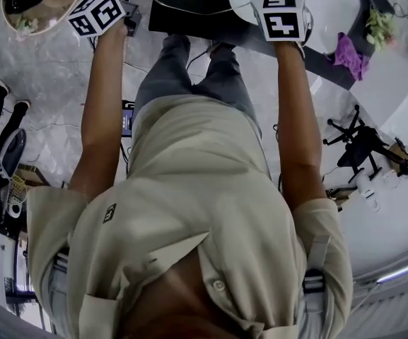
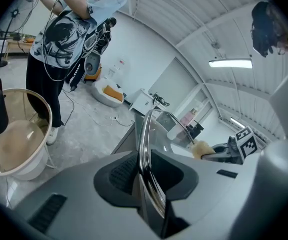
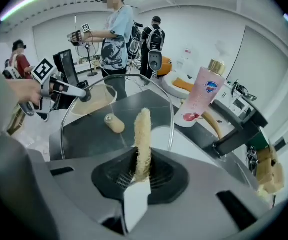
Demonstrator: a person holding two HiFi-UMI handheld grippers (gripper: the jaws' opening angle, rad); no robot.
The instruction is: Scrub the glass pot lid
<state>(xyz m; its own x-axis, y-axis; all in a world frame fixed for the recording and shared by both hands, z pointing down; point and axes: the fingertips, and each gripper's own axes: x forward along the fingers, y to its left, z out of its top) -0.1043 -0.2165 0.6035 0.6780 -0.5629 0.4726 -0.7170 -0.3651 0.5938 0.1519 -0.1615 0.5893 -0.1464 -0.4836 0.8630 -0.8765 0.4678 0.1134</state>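
**A:** White-walled room, pale floor, a dark grey tabletop (image 3: 86, 134). Where is the lid?

**B:** The round glass pot lid with a steel rim (image 3: 170, 111) is held up on edge over that tabletop. The left gripper (image 2: 144, 181) is clenched on the lid's rim.

**A:** And the right gripper (image 3: 140, 176)?

**B:** It grasps a rough tan scrub pad (image 3: 143, 134), which sticks up in front of the lid's face. I cannot tell whether the pad touches the glass.

**A:** Anything smaller?

**B:** In the right gripper view, a pink plastic bottle with a gold cap (image 3: 202, 96) stands just right of the lid. A small tan cylinder (image 3: 114, 124) shows through the lid's glass.
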